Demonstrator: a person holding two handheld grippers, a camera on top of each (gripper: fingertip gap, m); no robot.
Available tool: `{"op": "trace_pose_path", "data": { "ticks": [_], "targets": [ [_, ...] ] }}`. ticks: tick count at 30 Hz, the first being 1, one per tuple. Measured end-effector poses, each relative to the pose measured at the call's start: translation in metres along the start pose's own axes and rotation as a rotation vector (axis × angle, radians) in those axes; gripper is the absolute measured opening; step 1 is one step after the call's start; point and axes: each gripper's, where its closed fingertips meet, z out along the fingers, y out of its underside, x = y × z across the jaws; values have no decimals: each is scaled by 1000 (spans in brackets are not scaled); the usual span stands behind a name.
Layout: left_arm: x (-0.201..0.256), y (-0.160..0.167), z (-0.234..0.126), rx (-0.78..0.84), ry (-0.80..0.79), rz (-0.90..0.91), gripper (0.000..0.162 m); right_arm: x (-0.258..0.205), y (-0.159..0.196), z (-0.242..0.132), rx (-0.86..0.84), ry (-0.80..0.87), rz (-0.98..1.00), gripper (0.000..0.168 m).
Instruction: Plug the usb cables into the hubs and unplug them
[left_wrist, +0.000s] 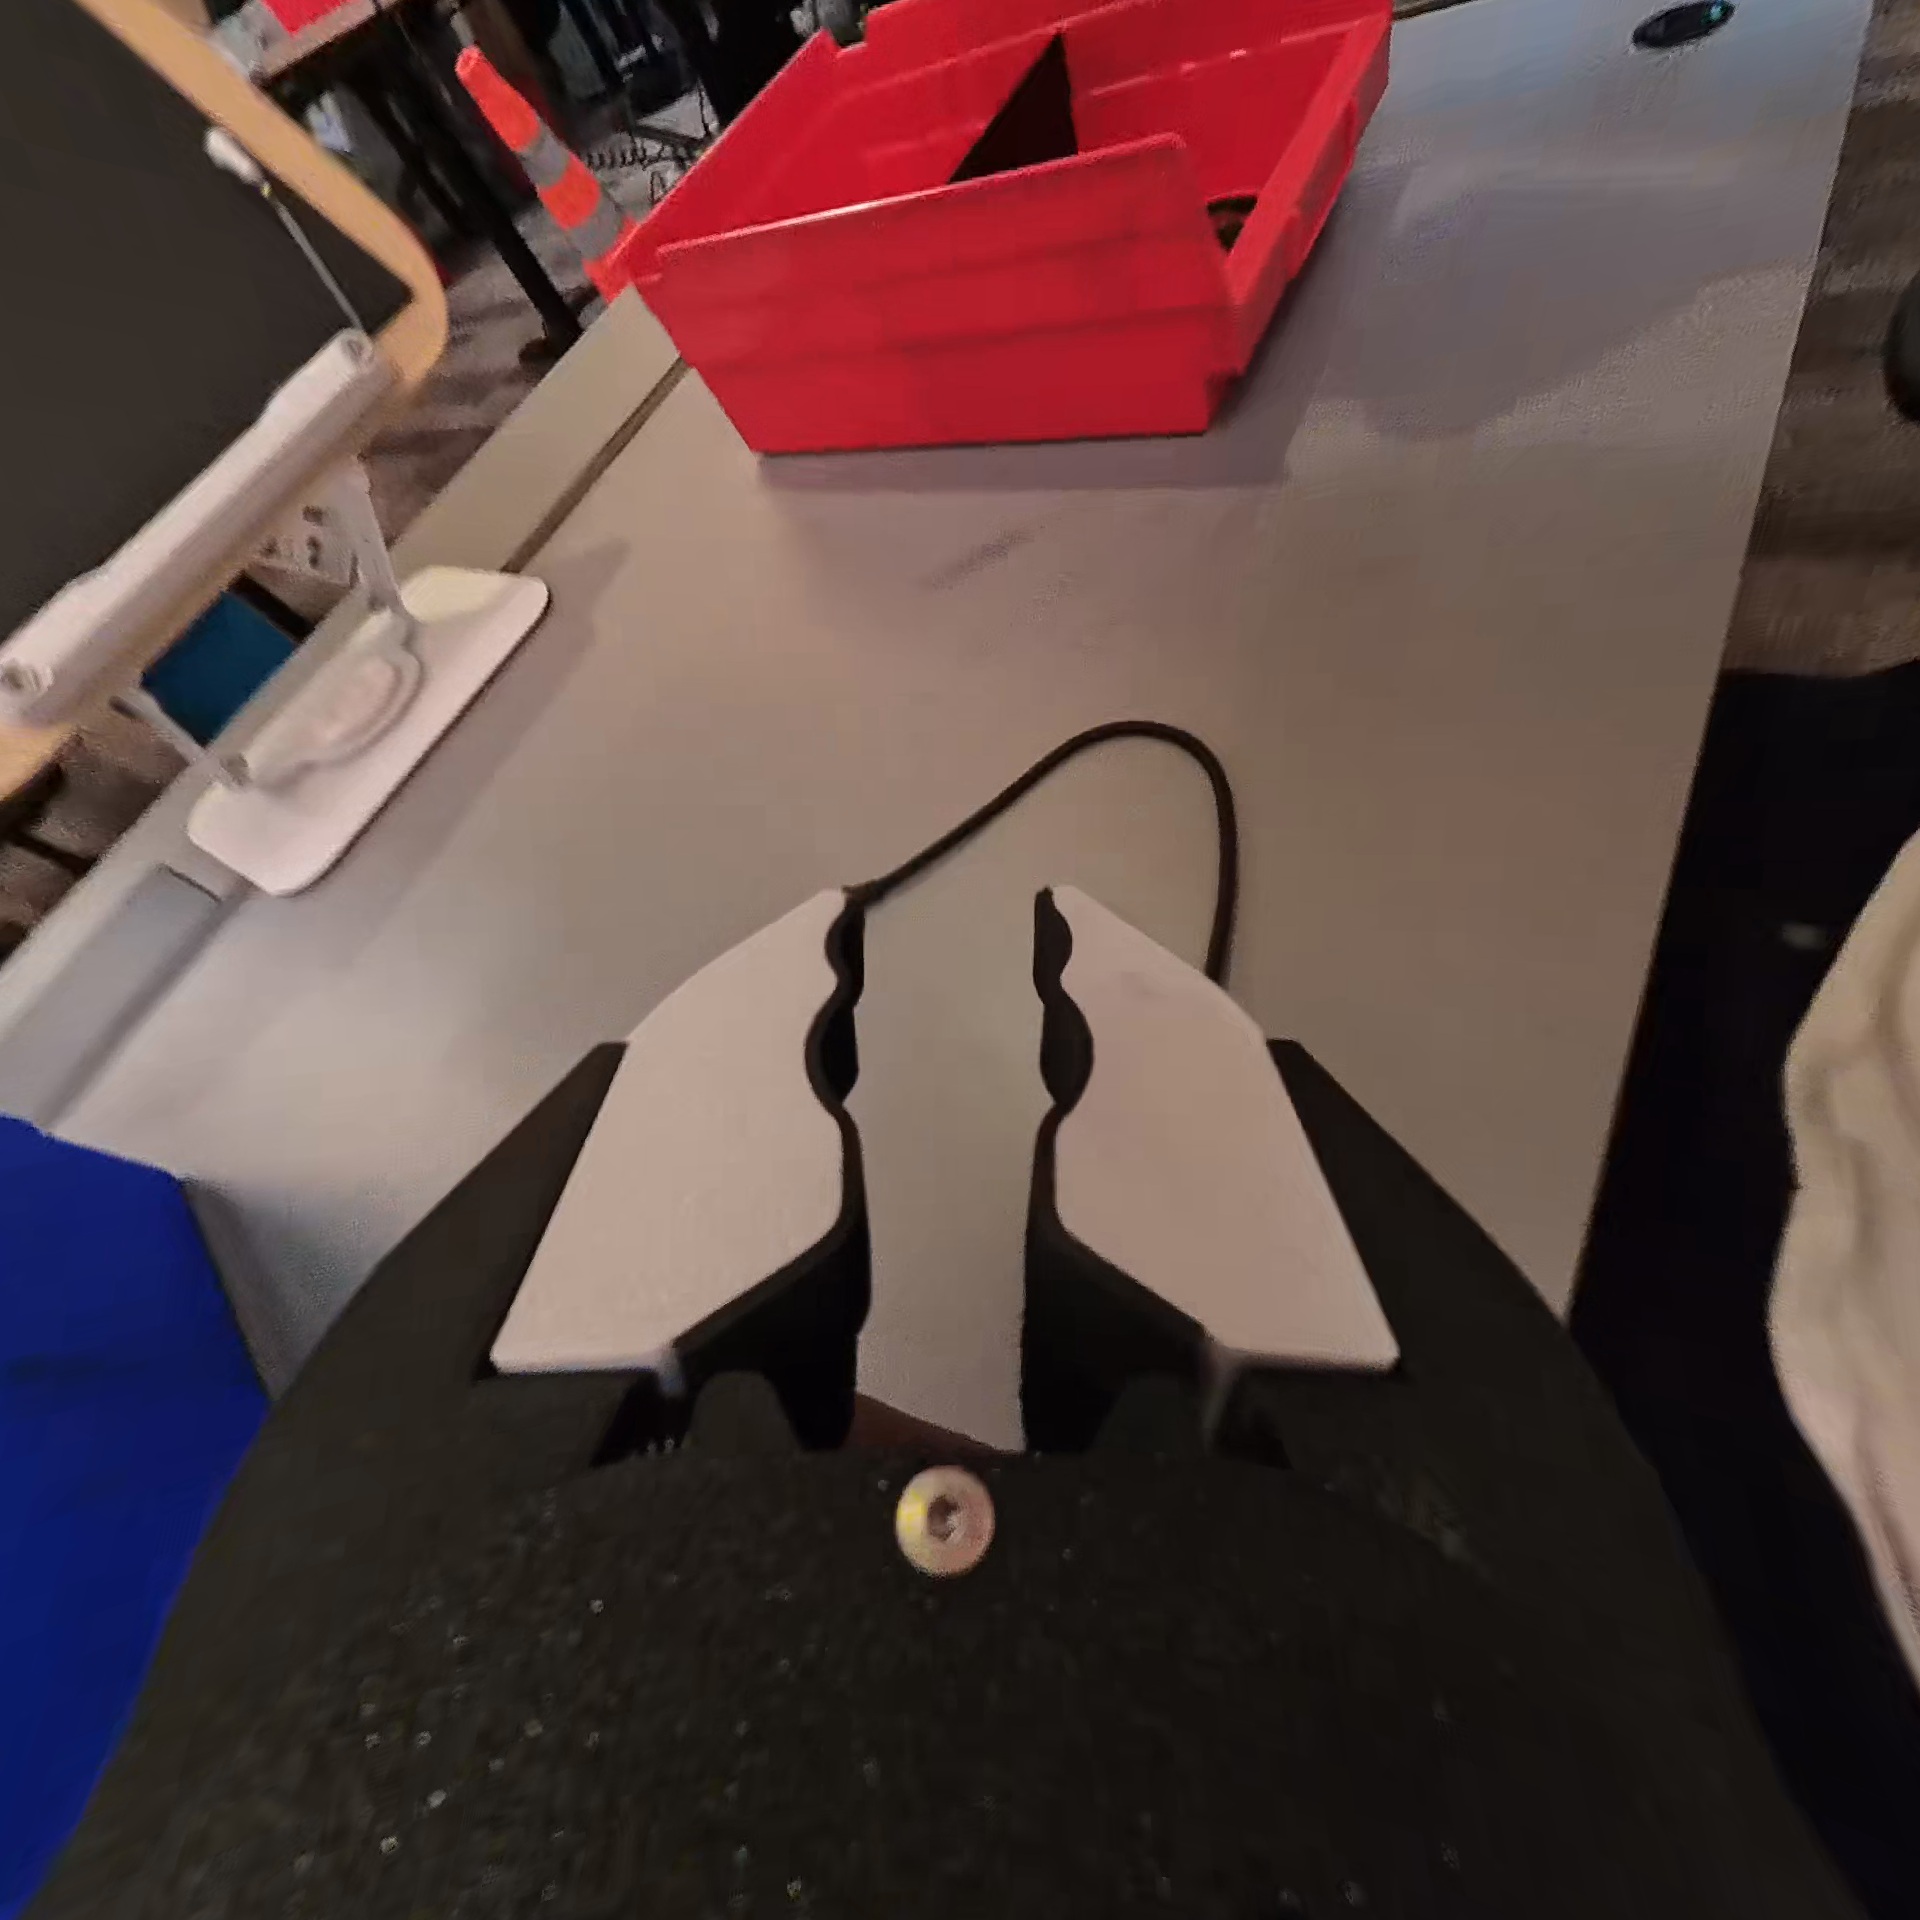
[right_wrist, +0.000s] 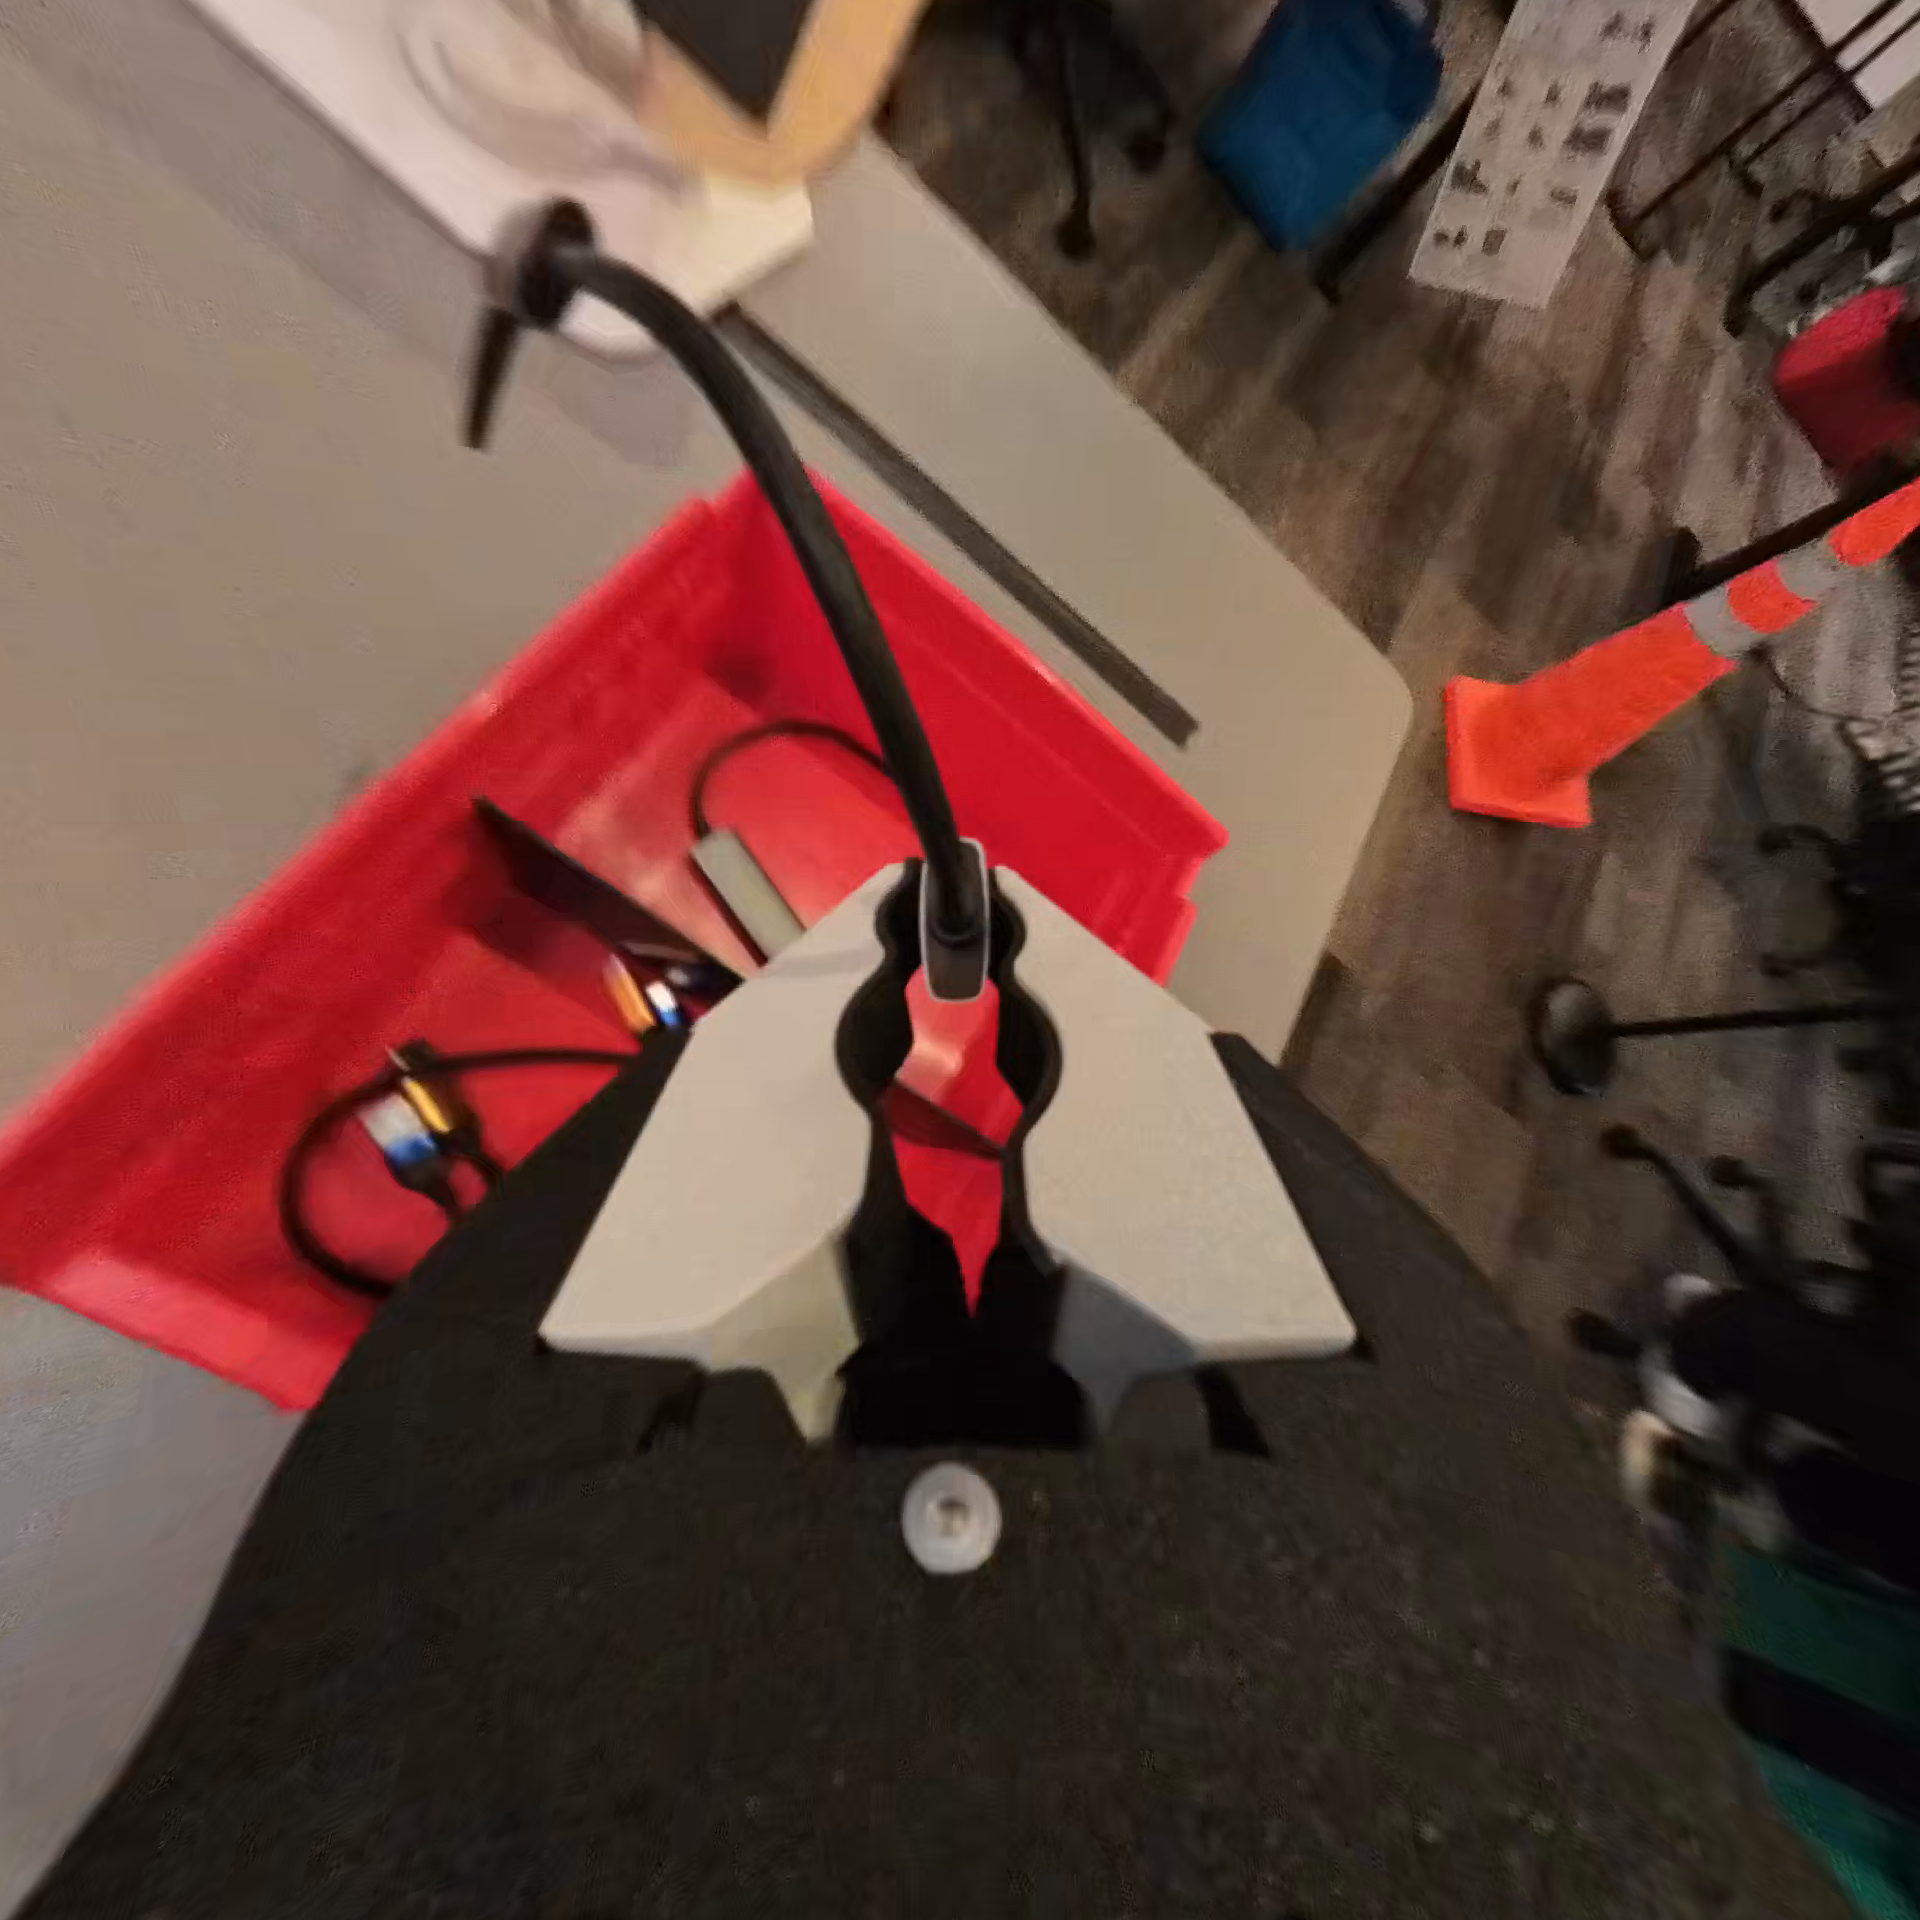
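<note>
My left gripper is open and empty, low over the grey table. A thin black cable loops on the table just past its fingertips, one end at the left tip and the other running behind the right finger. A red bin stands farther ahead. My right gripper is shut on the plug of a thicker black cable, which arches up and away to a strapped far end. It hangs above the red bin, which holds several cables and a black divider.
A white monitor-arm base and a monitor stand at the table's left. An orange traffic cone stands on the floor past the table edge. Blue fabric and pale cloth flank the left gripper. The tips of one gripper are about 45 cm away from the tips of the other. The monitor is about 30 cm from my right fingertips and 40 cm from my left.
</note>
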Motion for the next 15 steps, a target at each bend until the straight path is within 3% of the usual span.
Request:
{"op": "trace_pose_path", "data": {
  "ticks": [4, 10, 15],
  "targets": [
    [2, 15, -11, -38, -27, -58, 29, 15, 56, 48, -384, 31, -314, 8],
    [18, 29, -9, -111, -1, -171, 29, -26, 63, 124, -529, -120, -346, 7],
    [38, 51, -10, -167, 15, -285, 31, -56, 72, 155, -603, -248, -270, 15]
  ]
}}
